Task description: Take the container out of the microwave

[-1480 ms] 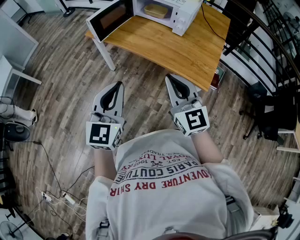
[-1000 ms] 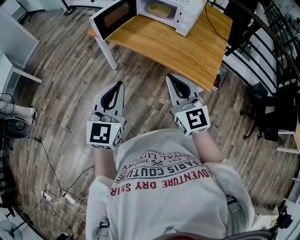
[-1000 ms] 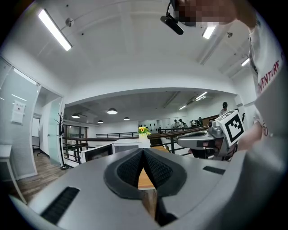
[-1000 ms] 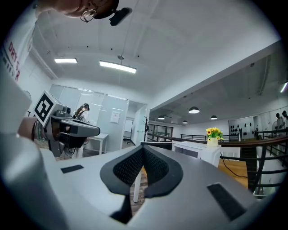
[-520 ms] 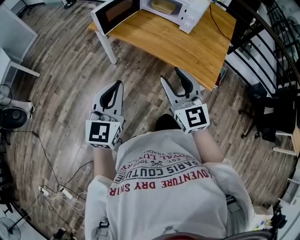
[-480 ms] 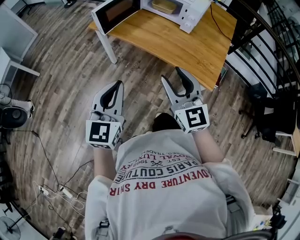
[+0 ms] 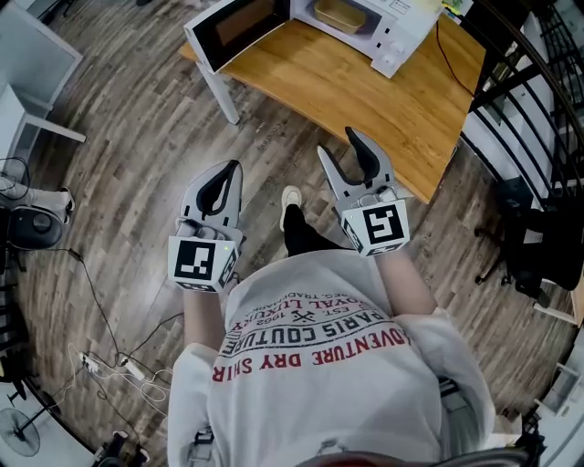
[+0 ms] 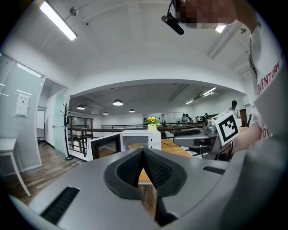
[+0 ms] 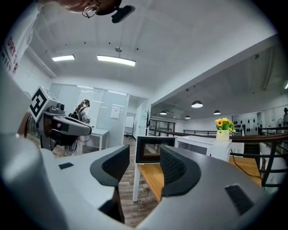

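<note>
Two empty grippers: your left gripper is pressed closed, your right gripper gapes wide. The container sits inside the microwave at the table's far edge.

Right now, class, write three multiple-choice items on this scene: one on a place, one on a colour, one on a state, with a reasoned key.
1. Where is the tan rectangular container? A on a shelf; B inside the white microwave; C in a sink.
2. What colour are the flowers in the small vase on the microwave? A yellow; B blue; C red.
3. How is the microwave's dark-windowed door? A shut; B missing; C swung open.
Key: 1 B, it sits in the cavity; 2 A, the blooms are yellow; 3 C, it stands swung wide.
</note>
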